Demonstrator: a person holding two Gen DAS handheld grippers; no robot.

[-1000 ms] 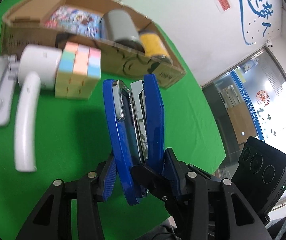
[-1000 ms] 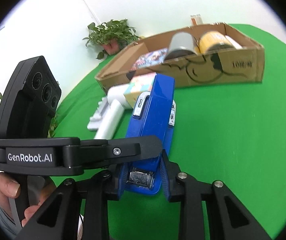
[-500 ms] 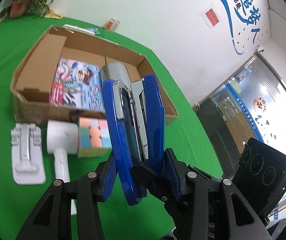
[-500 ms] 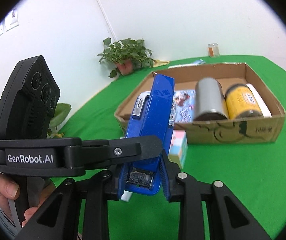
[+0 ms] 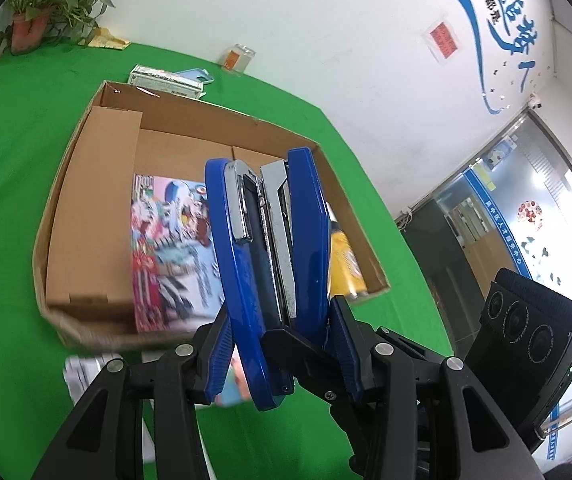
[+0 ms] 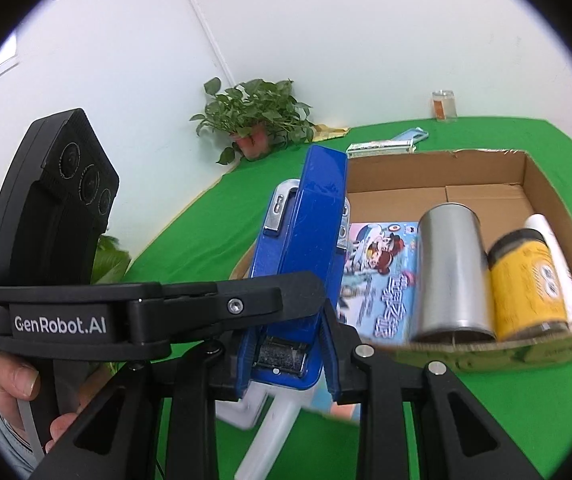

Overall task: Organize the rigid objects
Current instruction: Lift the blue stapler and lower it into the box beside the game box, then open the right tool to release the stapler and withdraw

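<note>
A blue stapler (image 5: 270, 264) stands upright, held by both grippers at once. My left gripper (image 5: 282, 344) is shut on its sides; my right gripper (image 6: 286, 360) is shut on its rear end (image 6: 301, 264). The stapler hangs above the near edge of an open cardboard box (image 5: 86, 208) on the green table. The box holds a colourful picture book (image 6: 381, 272), a silver can (image 6: 451, 272), a yellow jar (image 6: 525, 280) and a white tube (image 6: 553, 252). The left gripper body (image 6: 50, 264) shows in the right wrist view.
Below the stapler on the table lie a white hair dryer (image 6: 274, 432), a pastel cube (image 5: 230, 388) and a white bracket (image 5: 82, 372), partly hidden. Behind the box are a small carton (image 5: 166, 80), a glass jar (image 5: 238, 58) and a potted plant (image 6: 258, 120).
Both grippers have lifted the stapler and carried it toward the box. The hair dryer, cube and bracket have dropped to the bottom of the view; the box interior now fills the middle.
</note>
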